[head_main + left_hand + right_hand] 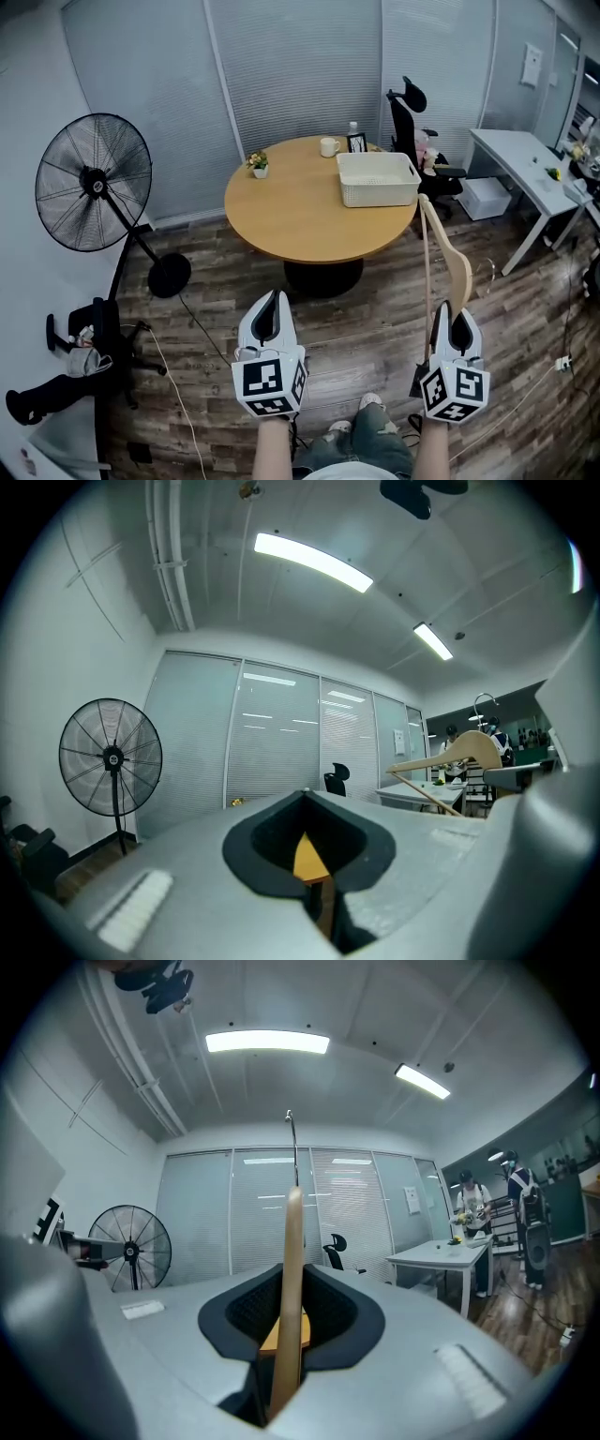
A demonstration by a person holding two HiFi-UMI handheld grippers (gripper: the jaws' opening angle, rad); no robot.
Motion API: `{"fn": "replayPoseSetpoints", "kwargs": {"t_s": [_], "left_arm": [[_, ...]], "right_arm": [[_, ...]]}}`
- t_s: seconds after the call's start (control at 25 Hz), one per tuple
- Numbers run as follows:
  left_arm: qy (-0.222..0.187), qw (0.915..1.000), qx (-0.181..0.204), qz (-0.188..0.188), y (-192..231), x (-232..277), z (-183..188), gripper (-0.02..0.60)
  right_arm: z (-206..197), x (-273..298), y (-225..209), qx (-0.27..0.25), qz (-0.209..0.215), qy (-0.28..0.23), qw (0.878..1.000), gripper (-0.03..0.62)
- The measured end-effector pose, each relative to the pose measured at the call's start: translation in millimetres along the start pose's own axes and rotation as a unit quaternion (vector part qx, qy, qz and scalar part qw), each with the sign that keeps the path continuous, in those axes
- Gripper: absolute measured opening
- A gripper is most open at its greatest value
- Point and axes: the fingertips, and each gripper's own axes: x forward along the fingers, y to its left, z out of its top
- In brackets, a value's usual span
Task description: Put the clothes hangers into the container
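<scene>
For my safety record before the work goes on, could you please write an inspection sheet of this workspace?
Surface: round wooden table on a wood floor.
Job's things: white container on the table's far right part; one wooden hanger, held upright, not yet in it.
Clutter: mug, potted plant and bottle near the table's far edge.
Grippers: left gripper shut and empty; right gripper shut on the hanger.
Cables: white cable on the floor at left.
Surroundings: standing fan, office chair, white desk.

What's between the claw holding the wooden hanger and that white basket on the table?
Head view: only wood floor and bare tabletop lie between the right gripper and the basket; the gripped hanger reaches up across that gap.
</scene>
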Motion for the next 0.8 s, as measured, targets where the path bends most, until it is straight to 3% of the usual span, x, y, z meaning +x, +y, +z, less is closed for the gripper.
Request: {"fn": "replayPoseSetpoints", "kwargs": {"t_s": [0.4,0.8], "left_arm": [[0.014,0.9999,0.002,0.009,9,37,-14,0.000],[0.020,0.9996,-0.001,0.021,2,127,-22,0.000]], "right_arm": [[-10,45,-9,0.004,-0.003,0.010,1.000,0.083],[-11,140,-29,-0.007,0.016,0.014,1.000,0.083]]}}
